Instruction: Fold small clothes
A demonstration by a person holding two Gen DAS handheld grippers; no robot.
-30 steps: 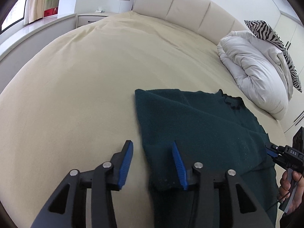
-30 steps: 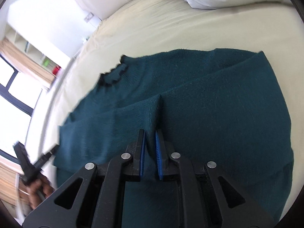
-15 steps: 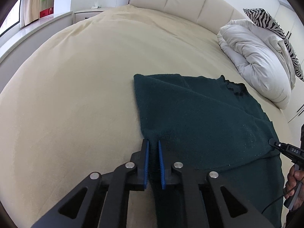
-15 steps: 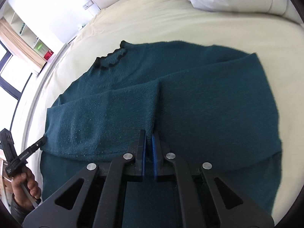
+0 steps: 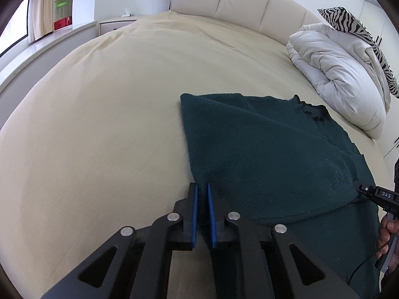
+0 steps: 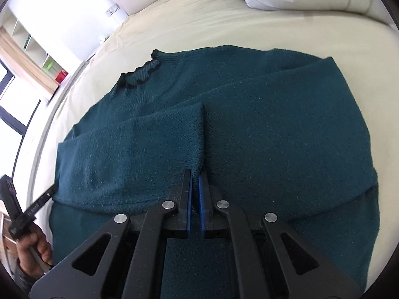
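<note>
A dark teal knit sweater (image 5: 269,154) lies flat on the cream bed, its ruffled collar (image 6: 143,73) toward the headboard. Both sleeves are folded across the body and meet at a seam in the middle (image 6: 202,134). My left gripper (image 5: 201,194) is shut on the sweater's left edge. My right gripper (image 6: 195,177) is shut on the sleeve cuffs where they meet. Each gripper shows in the other's view: the right one at the sweater's right edge (image 5: 371,194), the left one at its left edge (image 6: 37,204).
The cream bed sheet (image 5: 99,124) spreads wide to the left of the sweater. A white duvet (image 5: 341,74) and a zebra pillow (image 5: 349,22) are piled at the right by the padded headboard (image 5: 237,5). A nightstand (image 5: 117,23) and shelves stand beyond.
My left gripper went from open beside the sweater's edge to shut on it. The right gripper stayed shut on the cuffs and the sweater now sits flatter and nearer.
</note>
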